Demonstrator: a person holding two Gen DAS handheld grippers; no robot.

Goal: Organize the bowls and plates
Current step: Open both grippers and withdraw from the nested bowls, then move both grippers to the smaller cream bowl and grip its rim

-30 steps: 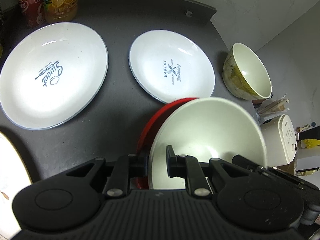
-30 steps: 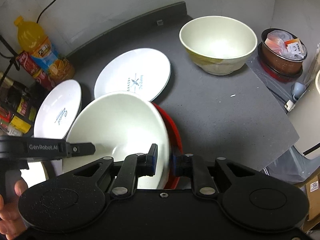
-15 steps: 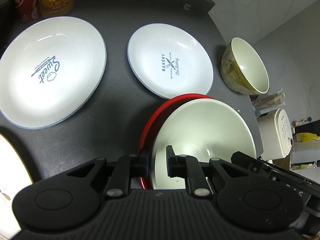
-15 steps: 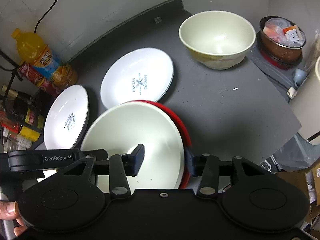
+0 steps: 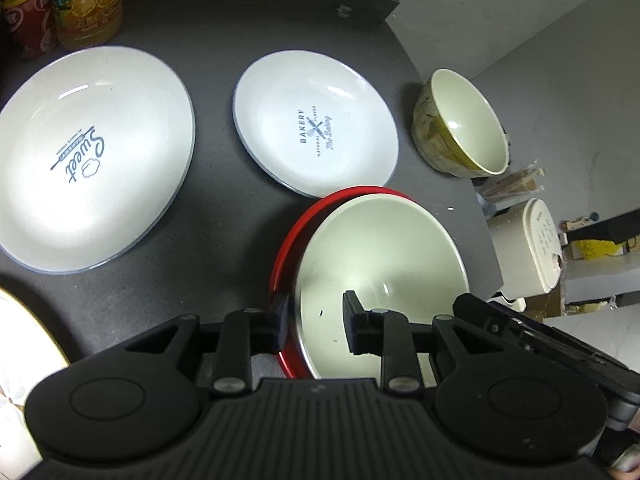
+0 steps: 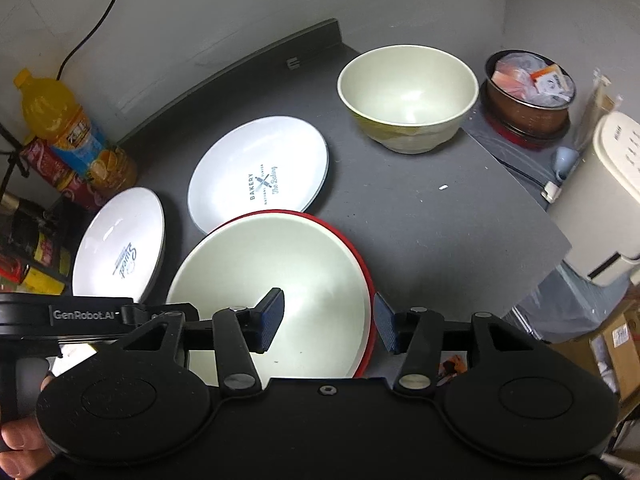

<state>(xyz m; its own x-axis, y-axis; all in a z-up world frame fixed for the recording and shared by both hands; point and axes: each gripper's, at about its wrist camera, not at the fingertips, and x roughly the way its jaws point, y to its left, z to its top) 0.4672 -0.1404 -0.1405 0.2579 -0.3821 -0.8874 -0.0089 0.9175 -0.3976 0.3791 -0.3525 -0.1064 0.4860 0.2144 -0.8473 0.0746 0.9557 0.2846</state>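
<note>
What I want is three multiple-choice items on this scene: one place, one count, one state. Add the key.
1. The Bakery plate lies:
A between the Sweet plate and the cream bowl
B leftmost of all
C stacked on another plate

2. Blue-printed white plates in view:
A one
B two
C four

3. The right gripper is:
A shut on a plate
B open astride the red bowl rim
C shut, empty

Key: A, it has a neighbour on either side; B, only Sweet and Bakery; B, its fingers stand apart, the rim between.
</note>
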